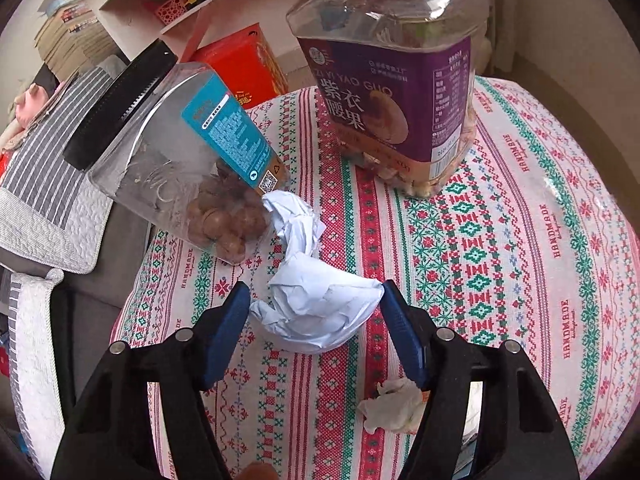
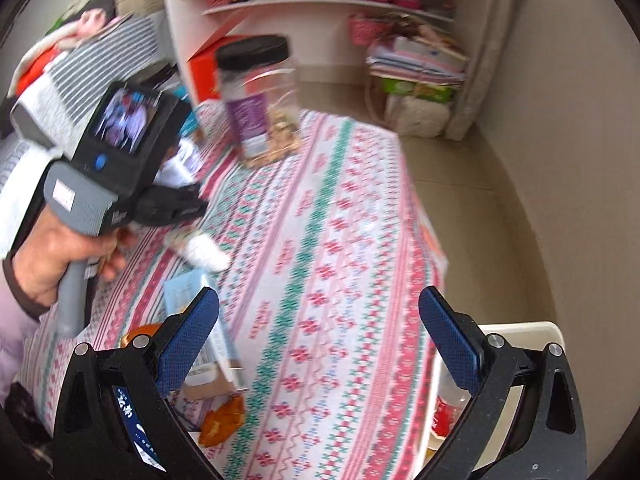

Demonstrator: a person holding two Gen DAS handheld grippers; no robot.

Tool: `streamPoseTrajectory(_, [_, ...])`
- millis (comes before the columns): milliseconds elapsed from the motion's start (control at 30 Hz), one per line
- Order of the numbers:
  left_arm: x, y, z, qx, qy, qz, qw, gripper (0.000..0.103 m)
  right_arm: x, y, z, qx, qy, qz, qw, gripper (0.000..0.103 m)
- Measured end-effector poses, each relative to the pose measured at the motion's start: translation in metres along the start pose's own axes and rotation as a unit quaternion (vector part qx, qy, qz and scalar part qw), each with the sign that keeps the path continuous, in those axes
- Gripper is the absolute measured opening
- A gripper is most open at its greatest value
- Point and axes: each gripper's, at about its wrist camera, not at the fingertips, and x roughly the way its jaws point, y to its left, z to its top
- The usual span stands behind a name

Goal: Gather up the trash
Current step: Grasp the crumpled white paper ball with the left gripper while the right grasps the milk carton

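Observation:
A crumpled pale blue paper [image 1: 316, 300] lies on the patterned tablecloth [image 1: 500, 240]. My left gripper [image 1: 316, 300] is open, its blue pads on either side of the paper's near lump, close to it or just touching. A small crumpled white tissue [image 1: 394, 404] lies under the right finger and also shows in the right wrist view [image 2: 206, 254]. My right gripper [image 2: 320, 312] is open and empty above the table's near part. The left gripper's body [image 2: 116, 152], held in a hand, shows in the right wrist view.
Two clear black-lidded jars stand behind the paper: one with nuts [image 1: 180, 152], one with a purple label [image 1: 392, 80]. Orange peel [image 2: 222, 420], a small box [image 2: 200, 344] and a white bin with trash [image 2: 452, 412] lie near my right gripper. Shelves [image 2: 332, 0] stand beyond.

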Motion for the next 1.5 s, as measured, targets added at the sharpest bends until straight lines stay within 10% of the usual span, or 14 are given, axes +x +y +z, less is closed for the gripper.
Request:
streamPoseTrajectory(533, [-0.151, 0.074, -0.074, -0.150, -0.041, -0.080, 0.9845, 0.057, 0.074, 0.074, -0.014, -0.023, 0.129, 0.117, 0.984, 0.096])
streamPoseTrajectory(700, [-0.152, 0.092, -0.101, -0.194, -0.003, -0.087, 0.9771, 0.057, 0.093, 0.082, -0.025, -0.005, 0.157, 0.117, 0.981, 0.069])
streamPoseTrajectory(733, [-0.150, 0.094, -0.102, -0.194, 0.001, -0.089, 0.9769, 0.057, 0.092, 0.081, -0.025, -0.003, 0.154, 0.115, 0.981, 0.057])
streamPoseTrajectory(1500, [-0.168, 0.084, -0.104, -0.202, -0.046, -0.102, 0.9729, 0.057, -0.008, 0.004, 0.017, 0.084, -0.057, 0.085, 0.991, 0.056])
